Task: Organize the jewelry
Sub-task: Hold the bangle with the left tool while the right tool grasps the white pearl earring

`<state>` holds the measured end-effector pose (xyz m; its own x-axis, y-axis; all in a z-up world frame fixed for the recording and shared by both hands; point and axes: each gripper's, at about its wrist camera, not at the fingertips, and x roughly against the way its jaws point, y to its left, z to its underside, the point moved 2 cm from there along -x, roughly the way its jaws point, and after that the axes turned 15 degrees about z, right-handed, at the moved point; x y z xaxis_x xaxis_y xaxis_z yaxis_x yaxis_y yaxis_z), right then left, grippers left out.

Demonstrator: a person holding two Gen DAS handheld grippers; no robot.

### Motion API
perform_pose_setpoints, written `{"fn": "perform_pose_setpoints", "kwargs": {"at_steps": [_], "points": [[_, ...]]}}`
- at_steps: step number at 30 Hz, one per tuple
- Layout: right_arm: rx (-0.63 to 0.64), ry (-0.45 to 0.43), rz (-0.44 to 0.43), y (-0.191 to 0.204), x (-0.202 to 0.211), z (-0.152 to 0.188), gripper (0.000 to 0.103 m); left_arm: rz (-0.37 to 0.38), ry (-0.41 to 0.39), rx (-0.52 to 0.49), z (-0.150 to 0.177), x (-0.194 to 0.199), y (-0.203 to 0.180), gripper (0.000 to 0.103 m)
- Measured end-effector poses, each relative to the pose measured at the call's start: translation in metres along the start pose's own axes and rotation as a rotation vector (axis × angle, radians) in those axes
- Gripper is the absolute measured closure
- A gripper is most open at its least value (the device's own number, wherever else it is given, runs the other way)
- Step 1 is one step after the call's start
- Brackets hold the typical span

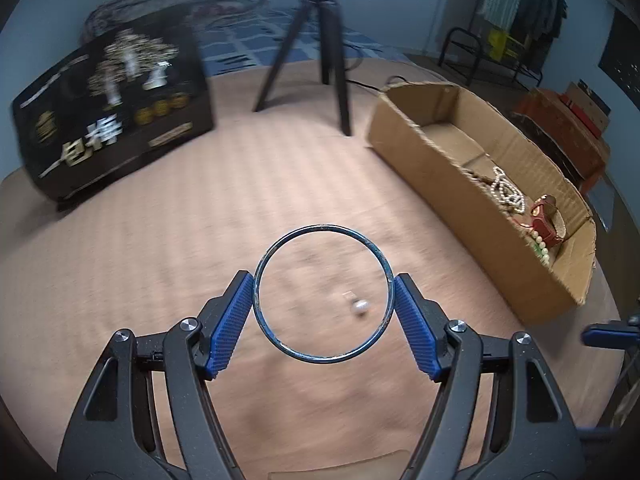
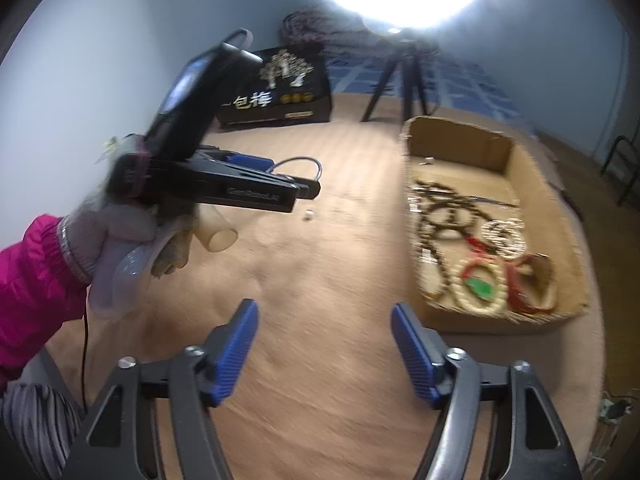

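**Inspector:** Bangle, thin blue metal ring, sits clamped between the left gripper pads, above the tan table.

**Clerk:** And the right gripper?

**Inspector:** Jaws apart, nothing between them. No contact with any item.

**Clerk:** Other jewelry?

**Inspector:** Bead strings and a red bracelet lie in the cardboard box to the right. One small pearl-like piece lies loose on the table.

scuffed metal bangle, torn cardboard box.
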<state>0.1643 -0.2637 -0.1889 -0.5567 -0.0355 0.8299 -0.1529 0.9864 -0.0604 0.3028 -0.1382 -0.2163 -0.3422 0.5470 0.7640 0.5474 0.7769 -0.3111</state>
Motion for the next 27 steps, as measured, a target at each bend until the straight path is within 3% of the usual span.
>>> {"fn": "perform_pose_setpoints", "kwargs": {"at_steps": [6,10,27], "points": [[0.005,0.036,-0.026,0.021,-0.039,-0.024,0.064,-0.016,-0.022,0.032,0.017,0.028,0.025,0.03],[0.005,0.052,-0.034,0.031,-0.063,-0.04,0.068,-0.015,-0.039,0.055,0.029,0.039,0.036,0.03],[0.065,0.098,0.095,0.048,-0.124,-0.07,0.087,-0.008,-0.044,0.108,0.057,0.045,0.066,0.03]]}}
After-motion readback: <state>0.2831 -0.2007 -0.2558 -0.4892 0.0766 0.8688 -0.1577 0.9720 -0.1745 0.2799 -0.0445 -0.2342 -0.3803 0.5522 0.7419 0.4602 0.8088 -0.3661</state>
